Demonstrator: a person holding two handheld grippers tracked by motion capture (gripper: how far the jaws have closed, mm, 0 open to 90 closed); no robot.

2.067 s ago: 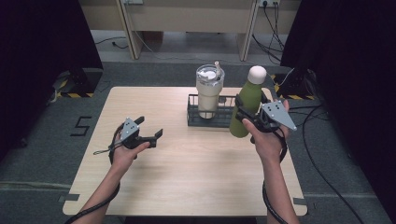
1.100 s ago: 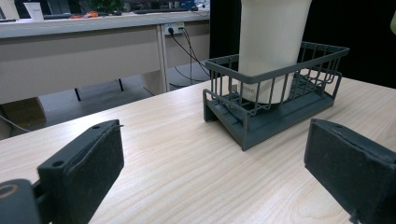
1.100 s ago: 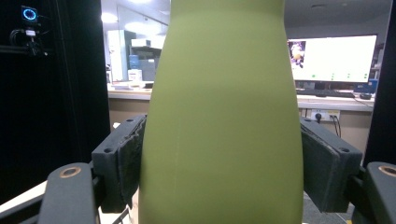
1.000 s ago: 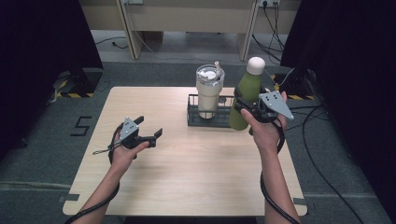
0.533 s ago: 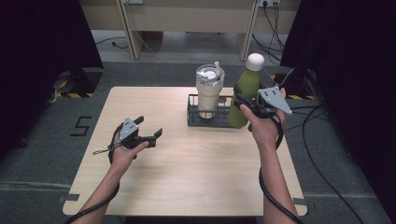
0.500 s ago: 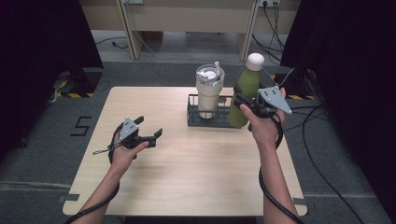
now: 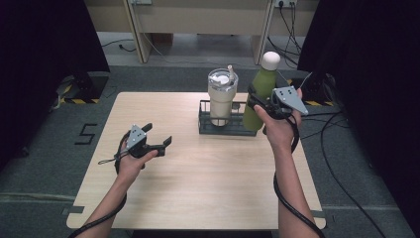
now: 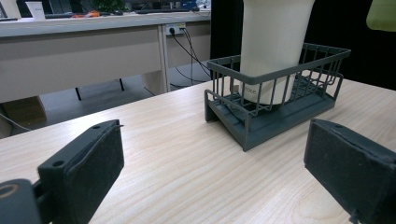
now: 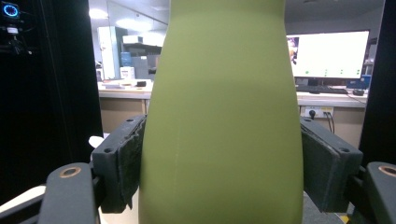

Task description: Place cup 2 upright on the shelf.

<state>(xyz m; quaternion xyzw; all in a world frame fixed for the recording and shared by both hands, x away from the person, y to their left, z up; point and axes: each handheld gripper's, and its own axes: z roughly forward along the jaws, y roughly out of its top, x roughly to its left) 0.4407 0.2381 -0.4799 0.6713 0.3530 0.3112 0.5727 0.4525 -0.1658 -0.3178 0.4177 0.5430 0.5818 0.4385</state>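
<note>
Right hand-held gripper (image 7: 258, 102) is clamped on the green bottle (image 7: 261, 91), pads squeezing its wide body so it stays upright, lifted at the right end of the wire rack (image 7: 226, 130). Looks like it's headed for the empty slot beside the tumbler (image 7: 221, 97). Left hand-held gripper (image 7: 159, 143) hangs over the surface (image 7: 198, 178), jaws wide and empty, out of the way.

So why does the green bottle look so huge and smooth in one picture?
In the right gripper view the green bottle sits right against the camera, softly lit, while the room behind is dim; in the high view it looks small, ringed by dark curtains.
</note>
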